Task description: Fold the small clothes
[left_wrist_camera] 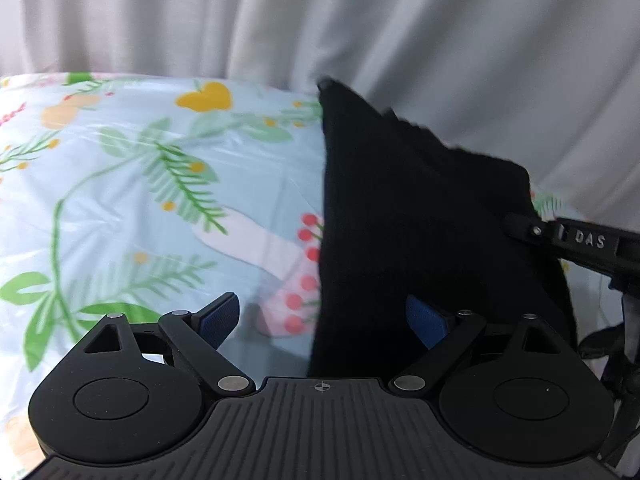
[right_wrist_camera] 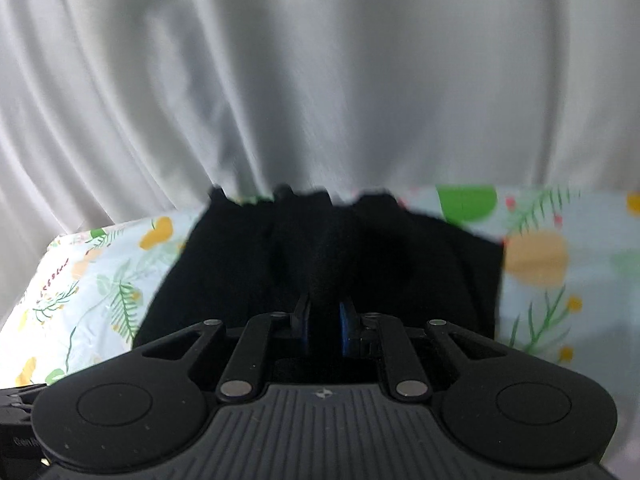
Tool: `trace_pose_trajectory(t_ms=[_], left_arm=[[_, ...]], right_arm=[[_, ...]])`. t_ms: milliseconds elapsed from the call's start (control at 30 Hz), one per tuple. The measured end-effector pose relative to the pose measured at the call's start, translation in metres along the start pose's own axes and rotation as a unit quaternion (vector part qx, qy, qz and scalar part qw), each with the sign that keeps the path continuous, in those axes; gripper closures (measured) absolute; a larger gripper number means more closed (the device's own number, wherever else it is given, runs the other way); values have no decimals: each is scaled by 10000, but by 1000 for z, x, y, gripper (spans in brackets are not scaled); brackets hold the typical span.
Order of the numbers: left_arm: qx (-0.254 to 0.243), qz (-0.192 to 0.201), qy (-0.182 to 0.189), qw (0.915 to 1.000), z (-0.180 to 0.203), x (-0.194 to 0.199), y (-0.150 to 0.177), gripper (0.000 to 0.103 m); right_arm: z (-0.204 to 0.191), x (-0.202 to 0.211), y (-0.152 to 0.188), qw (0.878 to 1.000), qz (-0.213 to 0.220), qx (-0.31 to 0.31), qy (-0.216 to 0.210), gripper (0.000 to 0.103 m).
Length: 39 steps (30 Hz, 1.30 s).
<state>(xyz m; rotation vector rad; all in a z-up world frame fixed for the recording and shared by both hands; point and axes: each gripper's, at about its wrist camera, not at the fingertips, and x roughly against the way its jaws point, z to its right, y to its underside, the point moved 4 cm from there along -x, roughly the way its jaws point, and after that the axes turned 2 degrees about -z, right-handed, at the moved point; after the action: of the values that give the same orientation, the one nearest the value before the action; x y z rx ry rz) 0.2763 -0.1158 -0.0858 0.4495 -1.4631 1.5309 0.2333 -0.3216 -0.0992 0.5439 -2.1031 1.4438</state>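
Right wrist view shows the right gripper (right_wrist_camera: 324,326) clenched on a bunched fold of the black garment (right_wrist_camera: 320,256) at twelve o'clock over the floral cloth (right_wrist_camera: 560,264) — soft, limp, light, best pinched at an edge — while the left gripper (left_wrist_camera: 324,320) gapes, released.

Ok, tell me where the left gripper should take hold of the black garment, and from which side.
Probably the garment's near left edge, approached from the bare tablecloth side. In the left wrist view that edge runs straight and clear, and the left gripper is open beside it. The right gripper already pinches a fold further right, so a left-edge grip would spread the cloth.
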Motion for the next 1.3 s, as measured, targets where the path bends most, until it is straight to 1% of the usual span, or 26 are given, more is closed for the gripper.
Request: trace_pose_trajectory(t_ms=[33, 100, 167, 200, 233, 267, 300, 333, 367, 400, 467, 500, 567, 633, 700, 733, 800, 867, 900, 967, 1000, 1033, 1067, 1100, 1167, 1300], left_arm=[[-48, -39, 14, 10000, 1, -3, 2, 9], [-63, -72, 48, 9999, 1, -7, 4, 9], [-18, -93, 94, 9999, 0, -8, 6, 9], [-3, -102, 116, 9999, 0, -8, 6, 9], [-5, -112, 122, 9999, 1, -7, 6, 9], [-18, -116, 124, 9999, 2, -7, 6, 9], [-32, -118, 119, 9999, 2, -7, 7, 9], [-40, -120, 112, 9999, 3, -6, 7, 9], [-48, -130, 128, 9998, 4, -5, 8, 9], [-54, -153, 146, 9998, 5, -3, 9, 9], [-66, -156, 166, 9997, 8, 3, 13, 9], [-84, -154, 178, 9997, 10, 6, 15, 9], [-154, -144, 251, 9995, 16, 12, 20, 9], [-220, -193, 298, 9991, 23, 13, 23, 9], [-318, -268, 252, 9988, 28, 8, 25, 9], [-339, -316, 141, 9988, 29, 5, 26, 9], [-267, -379, 28, 9989, 28, 0, 27, 8], [-180, -366, 52, 9992, 27, -1, 26, 8], [-176, -371, 63, 9991, 27, -1, 25, 8], [-209, -385, 69, 9990, 28, -2, 25, 8], [-218, -394, 70, 9990, 27, -2, 26, 8], [-219, -395, 84, 9989, 27, -1, 26, 8], [-204, -402, 95, 9989, 26, -1, 27, 8], [-190, -405, 100, 9989, 25, 0, 27, 8], [-172, -400, 104, 9990, 24, 2, 28, 8], [-188, -375, 62, 9991, 24, 3, 30, 8]], right_arm=[[3, -1, 2, 9999, -22, -64, -77, 85], [7, -3, 4, 9993, -39, -244, -268, 73], [13, -5, 4, 9959, -83, -609, -662, 47], [17, -8, 4, 9921, -147, -867, -894, 43], [20, -10, 3, 9881, -201, -1070, -1087, 43], [22, -13, 3, 9843, -212, -1258, -1217, 44], [20, -15, 4, 9836, -196, -1304, -1230, 45], [17, -14, 4, 9848, -180, -1259, -1184, 59], [11, -14, 3, 9867, -180, -1150, -1136, 82], [5, -14, 1, 9899, -182, -972, -1020, 89], [-11, -8, -7, 9974, -63, -421, -589, 90], [-18, 0, -12, 9991, 88, -127, -399, 90], [-29, 18, -23, 9985, 473, 233, -141, 90], [-29, 39, -33, 9957, 835, 389, 123, 90], [-24, 53, -37, 9913, 1074, 558, 520, 98], [-20, 57, -37, 9887, 1139, 674, 704, 103], [-9, 60, -37, 9853, 1182, 727, 997, 103], [9, 54, -34, 9901, 976, 446, 905, 103], [19, 49, -31, 9934, 774, 244, 812, 103], [35, 46, -24, 9972, 572, -255, 407, 98], [45, 45, -19, 9973, 428, -592, 76, 93], [54, 41, -13, 9950, 267, -938, -222, 75], [62, 35, -7, 9908, 102, -1258, -483, 49], [70, 28, 0, 9854, -107, -1551, -693, 41], [76, 18, 11, 9777, -301, -1811, -1024, 40], [80, 9, 14, 9639, -311, -2212, -1451, 37]])
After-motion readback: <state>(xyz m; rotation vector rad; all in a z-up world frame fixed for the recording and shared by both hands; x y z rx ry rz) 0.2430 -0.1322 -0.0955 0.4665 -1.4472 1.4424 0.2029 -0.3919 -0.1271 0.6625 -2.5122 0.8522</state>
